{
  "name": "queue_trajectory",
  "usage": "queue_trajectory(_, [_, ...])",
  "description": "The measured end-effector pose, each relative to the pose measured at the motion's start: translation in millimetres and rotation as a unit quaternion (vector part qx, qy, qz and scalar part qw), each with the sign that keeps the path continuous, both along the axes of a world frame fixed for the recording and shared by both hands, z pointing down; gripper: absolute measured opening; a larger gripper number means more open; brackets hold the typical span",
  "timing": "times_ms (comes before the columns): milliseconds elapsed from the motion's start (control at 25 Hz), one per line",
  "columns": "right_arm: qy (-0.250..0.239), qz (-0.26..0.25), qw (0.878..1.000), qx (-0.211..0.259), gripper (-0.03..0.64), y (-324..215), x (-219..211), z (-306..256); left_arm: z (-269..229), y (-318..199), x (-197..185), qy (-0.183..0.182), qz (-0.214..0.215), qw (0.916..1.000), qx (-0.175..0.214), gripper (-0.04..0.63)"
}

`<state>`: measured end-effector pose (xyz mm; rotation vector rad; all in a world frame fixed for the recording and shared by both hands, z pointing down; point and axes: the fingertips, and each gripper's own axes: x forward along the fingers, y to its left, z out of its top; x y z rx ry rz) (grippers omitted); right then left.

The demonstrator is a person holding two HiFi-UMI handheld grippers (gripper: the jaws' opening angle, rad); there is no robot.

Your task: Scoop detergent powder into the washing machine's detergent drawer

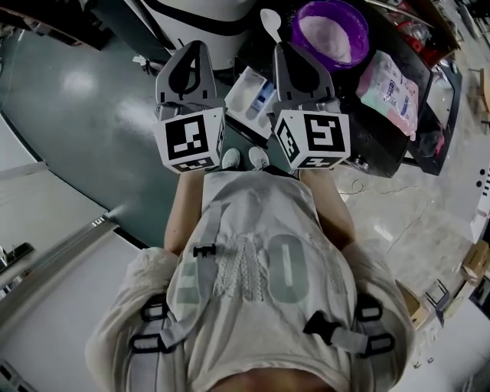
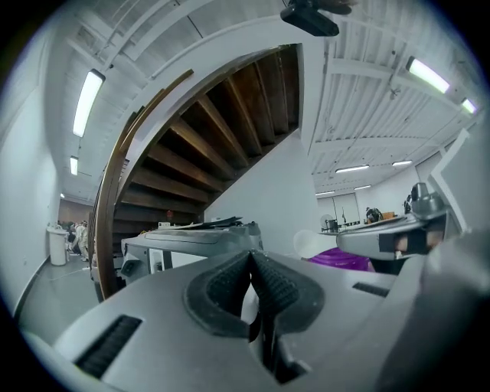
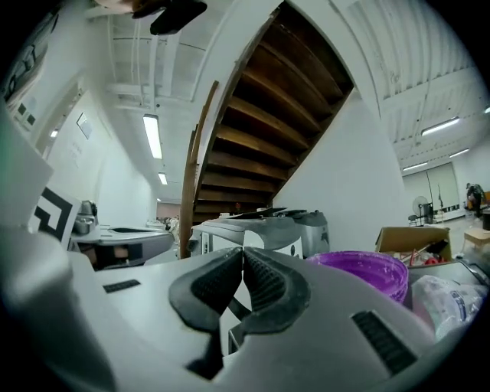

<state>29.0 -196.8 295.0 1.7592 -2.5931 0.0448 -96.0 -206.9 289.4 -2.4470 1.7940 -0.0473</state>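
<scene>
In the head view a purple bowl (image 1: 331,34) of white powder stands on a black table (image 1: 383,138), with a white spoon (image 1: 269,21) at its left. The white washing machine (image 1: 200,23) is ahead, and its open drawer (image 1: 255,96) with blue inside shows between my two grippers. My left gripper (image 1: 191,50) and right gripper (image 1: 285,50) are held side by side in front of me, both shut and holding nothing. The left gripper view has the pads closed at the left gripper (image 2: 251,264), with the bowl (image 2: 341,260) beyond. The right gripper (image 3: 243,260) is closed too, left of the bowl (image 3: 360,272).
A pink and white detergent bag (image 1: 390,92) lies on the black table right of the bowl, and shows again as the bag (image 3: 448,298). A cardboard box (image 3: 402,241) stands behind. A wooden staircase (image 3: 268,138) rises over the machine. The floor (image 1: 76,115) is dark green.
</scene>
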Motion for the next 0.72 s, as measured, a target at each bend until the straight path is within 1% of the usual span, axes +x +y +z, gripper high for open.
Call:
queue_trajectory(240, [0.003, 0.010, 1.000, -0.008, 0.011, 5.7, 5.7, 9.6, -4.7, 4.6, 10.3, -0.003, 0.015, 0.9998, 0.010, 0.020])
queue_trajectory(720, [0.013, 0.007, 1.000, -0.010, 0.011, 4.3, 7.2, 12.5, -6.0, 3.9, 2.3, -0.006, 0.002, 0.9999, 0.013, 0.021])
